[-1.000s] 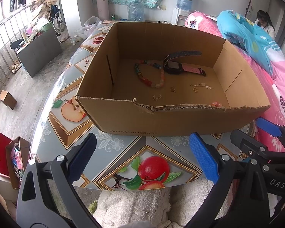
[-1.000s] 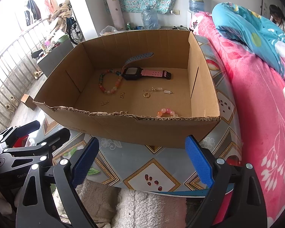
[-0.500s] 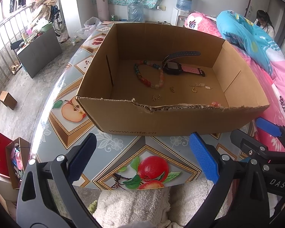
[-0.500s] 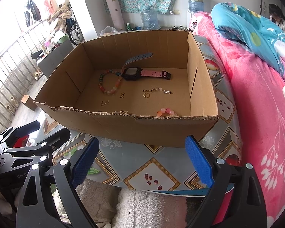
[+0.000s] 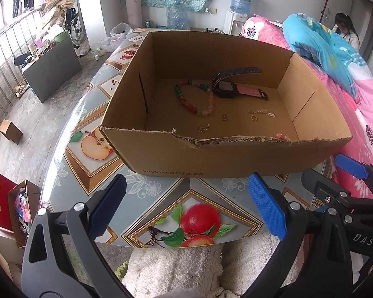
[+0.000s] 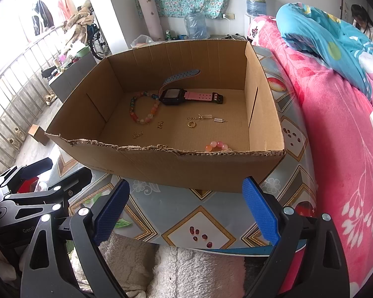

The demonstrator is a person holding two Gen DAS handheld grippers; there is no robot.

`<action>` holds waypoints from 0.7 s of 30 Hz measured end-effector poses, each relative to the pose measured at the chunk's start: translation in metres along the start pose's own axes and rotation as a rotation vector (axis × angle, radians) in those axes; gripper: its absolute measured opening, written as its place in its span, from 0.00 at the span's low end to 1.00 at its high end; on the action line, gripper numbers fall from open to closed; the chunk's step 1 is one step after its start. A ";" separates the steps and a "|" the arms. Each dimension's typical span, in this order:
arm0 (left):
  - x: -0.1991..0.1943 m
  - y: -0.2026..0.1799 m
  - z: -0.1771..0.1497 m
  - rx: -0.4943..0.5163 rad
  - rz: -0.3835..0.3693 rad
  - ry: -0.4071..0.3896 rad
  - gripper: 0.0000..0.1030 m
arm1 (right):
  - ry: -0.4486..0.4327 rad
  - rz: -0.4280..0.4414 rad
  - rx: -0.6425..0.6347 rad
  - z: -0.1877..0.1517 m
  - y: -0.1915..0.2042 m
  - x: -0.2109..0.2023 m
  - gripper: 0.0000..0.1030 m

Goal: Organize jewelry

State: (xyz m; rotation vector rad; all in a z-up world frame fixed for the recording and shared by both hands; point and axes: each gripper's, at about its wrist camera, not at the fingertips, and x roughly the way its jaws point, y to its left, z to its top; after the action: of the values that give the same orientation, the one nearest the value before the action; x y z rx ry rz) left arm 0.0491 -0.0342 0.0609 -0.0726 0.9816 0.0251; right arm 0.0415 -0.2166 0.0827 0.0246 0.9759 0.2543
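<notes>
An open cardboard box [image 5: 211, 154] [image 6: 186, 168] stands on a fruit-patterned table. Inside lie a multicoloured bead bracelet [image 5: 194, 99] [image 6: 144, 110], a watch with a pink strap [image 5: 238, 90] [image 6: 186, 96], a gold ring [image 5: 253, 117] [image 6: 192, 124], small gold chains and charms [image 5: 203, 128] [image 6: 138, 134], and a pink bead bracelet [image 6: 217, 146] behind the near wall. My left gripper [image 5: 186, 206] and right gripper [image 6: 185, 211] are open and empty, side by side in front of the box, over the table's near edge.
A pink bed [image 6: 335, 129] with a blue quilt [image 5: 320, 47] runs along the right. The floor drops off left of the table, with paper bags [image 5: 10, 206] and a grey cabinet [image 5: 52, 67]. A white fluffy cloth [image 5: 176, 270] lies below the grippers.
</notes>
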 end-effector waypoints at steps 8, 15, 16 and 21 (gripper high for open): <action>-0.002 0.000 0.001 -0.001 0.000 0.002 0.92 | 0.001 0.004 0.000 -0.002 0.002 0.000 0.87; -0.002 0.000 0.001 0.000 0.000 0.003 0.92 | 0.002 0.003 0.000 -0.001 0.001 0.000 0.87; -0.002 0.000 0.001 0.000 0.000 0.003 0.92 | 0.002 0.004 0.001 -0.002 0.001 0.000 0.87; -0.002 0.000 0.001 -0.002 -0.002 0.004 0.92 | 0.004 0.004 0.002 -0.002 0.002 0.001 0.87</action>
State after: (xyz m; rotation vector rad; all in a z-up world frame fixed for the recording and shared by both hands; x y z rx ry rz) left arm 0.0490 -0.0339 0.0632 -0.0757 0.9858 0.0241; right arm 0.0396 -0.2149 0.0809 0.0279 0.9806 0.2571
